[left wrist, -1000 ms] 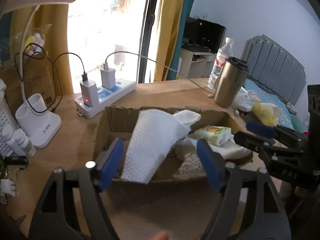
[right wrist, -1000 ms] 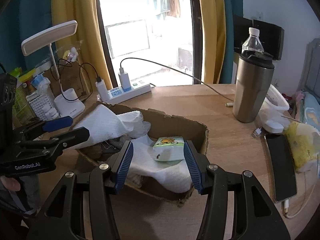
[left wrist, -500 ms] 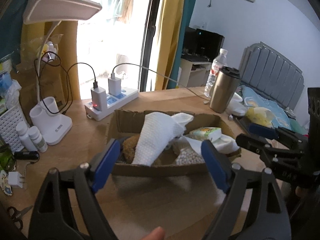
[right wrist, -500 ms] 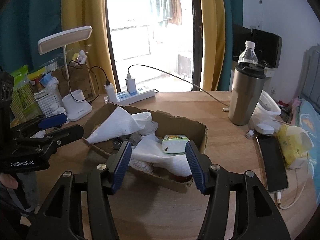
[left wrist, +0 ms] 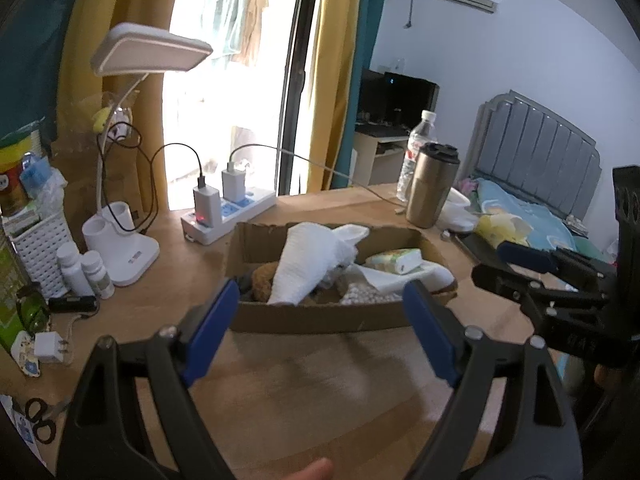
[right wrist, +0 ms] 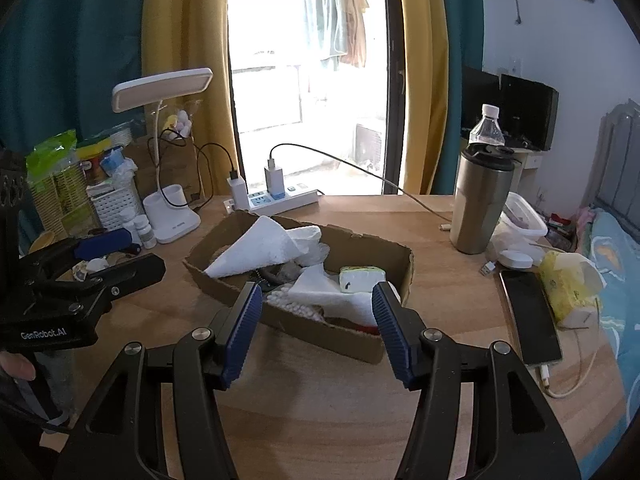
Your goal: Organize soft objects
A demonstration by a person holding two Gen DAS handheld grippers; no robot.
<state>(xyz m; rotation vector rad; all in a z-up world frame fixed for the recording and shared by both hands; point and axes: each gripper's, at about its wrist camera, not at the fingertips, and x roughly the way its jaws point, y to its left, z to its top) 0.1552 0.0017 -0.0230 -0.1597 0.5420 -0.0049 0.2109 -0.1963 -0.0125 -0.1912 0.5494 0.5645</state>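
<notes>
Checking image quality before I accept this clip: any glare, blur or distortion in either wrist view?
Left wrist view: the window is blown out white, the tabletop in the foreground looks smeared, and the corners are vignetted black. Right wrist view: the same window glares, the curtains bow from fisheye distortion, but the cardboard box reads sharp.

A matt, raw-edged brown corrugated cardboard box (right wrist: 394, 256) is seen on a smooth, pale wooden tabletop (right wrist: 320, 412). A dimpled white paper towel (right wrist: 260, 250) and a glossy plastic-wrapped green tissue pack (right wrist: 362, 279) are held in it. Brushed metal is shown by the cylindrical steel tumbler (right wrist: 478, 204); ribbed blue pads (right wrist: 242, 332) are carried on matt black plastic fingers.
</notes>
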